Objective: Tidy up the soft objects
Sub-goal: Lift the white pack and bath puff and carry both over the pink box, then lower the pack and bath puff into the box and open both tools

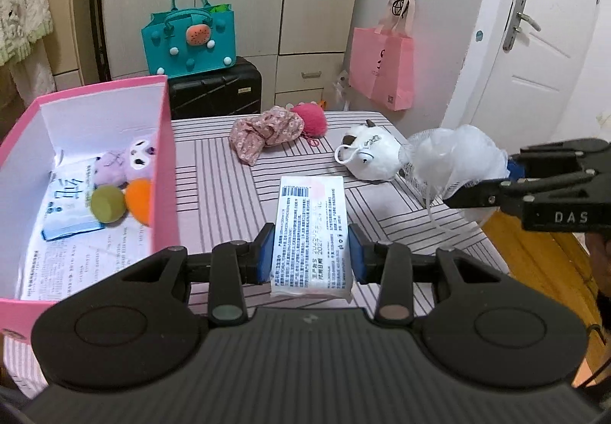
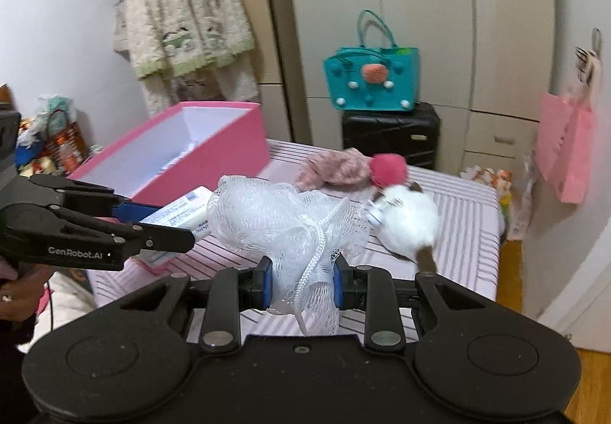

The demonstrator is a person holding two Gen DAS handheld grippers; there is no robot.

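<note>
My left gripper [image 1: 311,252] is shut on a white tissue pack [image 1: 311,221] with printed text, held above the striped table [image 1: 214,172]. To its left stands the pink box [image 1: 164,141], which holds a purple plush [image 1: 130,160], an orange ball [image 1: 139,200], a green round piece [image 1: 107,203] and another tissue pack [image 1: 67,202]. My right gripper [image 2: 301,286] is shut on a white mesh bath puff [image 2: 282,221], lifted over the table's right side; this puff [image 1: 454,160] and gripper [image 1: 481,183] also show in the left wrist view. A white plush [image 1: 368,153], a pink floral cloth [image 1: 267,132] and a red pompom [image 1: 309,116] lie on the table.
A teal felt bag [image 1: 189,42] sits on a black suitcase [image 1: 215,90] behind the table. A pink paper bag [image 1: 382,67] hangs at the right, near a white door [image 1: 534,42]. A fuzzy cardigan [image 2: 183,12] hangs at the left. Wooden floor [image 1: 542,256] lies right of the table.
</note>
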